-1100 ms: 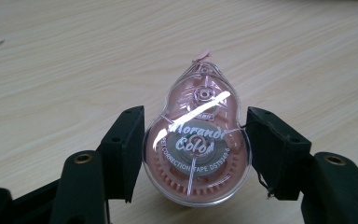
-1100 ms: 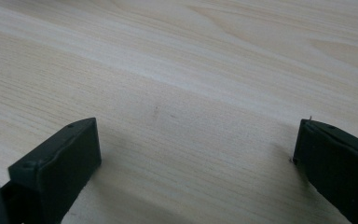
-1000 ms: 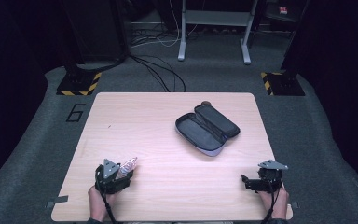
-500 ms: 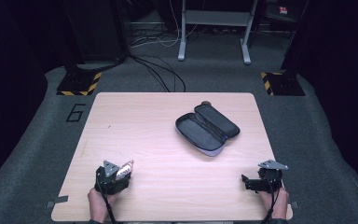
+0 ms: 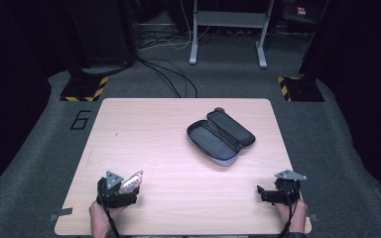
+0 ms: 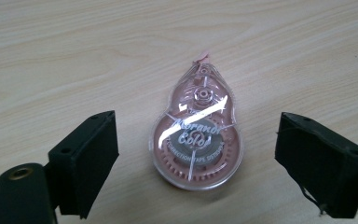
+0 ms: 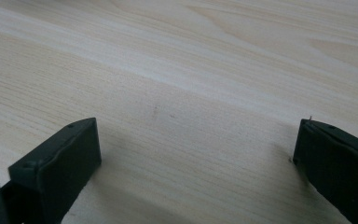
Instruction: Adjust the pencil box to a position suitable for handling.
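The left tool (image 6: 196, 154), its jaws just opened wide, straddles a pink correction tape dispenser (image 6: 196, 140) lying flat and untouched on the tabletop (image 5: 178, 129). The right tool (image 7: 196, 163) gapes empty; an open pencil case (image 5: 220, 137) lies farther off.

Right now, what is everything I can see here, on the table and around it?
Correction tape dispenser: one, clear pink, flat on the table between the left gripper's open jaws, untouched.
Pencil case: one, dark with a pale edge, unzipped and lying open, far right of centre.
Table: one, light wood.
Floor mat: grey, marked with a 6.
Stand bases: two, yellow-and-black striped, beyond the table.
Cables: several, black, on the floor.
Left gripper: black, near left corner; jaws have just been opening.
Right gripper: black, near right corner, open over bare wood.
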The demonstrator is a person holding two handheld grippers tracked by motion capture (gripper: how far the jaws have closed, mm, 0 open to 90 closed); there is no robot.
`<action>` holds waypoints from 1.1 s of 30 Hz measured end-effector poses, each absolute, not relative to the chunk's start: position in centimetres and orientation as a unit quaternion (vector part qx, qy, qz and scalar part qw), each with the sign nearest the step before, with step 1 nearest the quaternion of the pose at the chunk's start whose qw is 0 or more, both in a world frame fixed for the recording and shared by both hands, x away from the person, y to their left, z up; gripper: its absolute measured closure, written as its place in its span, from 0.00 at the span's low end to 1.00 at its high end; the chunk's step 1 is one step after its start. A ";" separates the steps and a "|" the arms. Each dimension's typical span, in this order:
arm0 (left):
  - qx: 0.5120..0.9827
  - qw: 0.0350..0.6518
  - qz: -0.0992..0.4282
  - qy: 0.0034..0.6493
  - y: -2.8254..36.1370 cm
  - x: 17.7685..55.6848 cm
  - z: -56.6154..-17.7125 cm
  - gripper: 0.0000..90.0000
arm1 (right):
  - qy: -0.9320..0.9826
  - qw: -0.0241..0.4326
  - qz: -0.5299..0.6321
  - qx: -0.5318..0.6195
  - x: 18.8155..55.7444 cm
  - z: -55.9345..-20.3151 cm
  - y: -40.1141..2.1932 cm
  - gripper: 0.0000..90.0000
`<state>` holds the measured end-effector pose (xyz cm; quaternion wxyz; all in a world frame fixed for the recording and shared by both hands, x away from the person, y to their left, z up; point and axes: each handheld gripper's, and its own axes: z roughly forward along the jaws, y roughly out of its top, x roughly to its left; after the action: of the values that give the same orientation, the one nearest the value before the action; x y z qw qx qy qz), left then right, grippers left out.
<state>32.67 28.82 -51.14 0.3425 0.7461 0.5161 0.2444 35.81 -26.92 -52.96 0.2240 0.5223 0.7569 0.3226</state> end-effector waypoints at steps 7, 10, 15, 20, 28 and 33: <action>0.730 0.338 0.258 0.535 31.4 31.6 -51.5 0.02 | 0.752 0.225 0.320 0.530 35.8 -53.0 -26.9 0.00; 0.727 0.333 0.260 0.541 32.4 31.4 -51.9 0.00 | 0.753 0.224 0.319 0.531 35.8 -52.9 -26.9 0.00; 0.731 0.329 0.265 0.536 32.9 31.1 -52.4 0.00 | 0.751 0.228 0.317 0.532 35.8 -52.9 -26.9 0.00; 0.743 0.319 0.256 0.529 32.6 31.0 -53.1 0.00 | 0.735 0.227 0.327 0.549 36.0 -52.7 -27.0 0.00; 0.745 0.318 0.246 0.533 32.6 31.4 -53.2 0.00 | 0.717 0.219 0.344 0.565 37.5 -50.8 -25.8 0.01; 0.743 0.322 0.235 0.537 32.8 31.6 -53.3 0.00 | 0.715 0.210 0.352 0.566 38.9 -49.9 -24.8 0.01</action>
<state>31.59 32.75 -53.27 0.3224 0.7435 0.5366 0.2353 38.86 -24.85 -49.85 0.2098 0.5657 0.7154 0.3525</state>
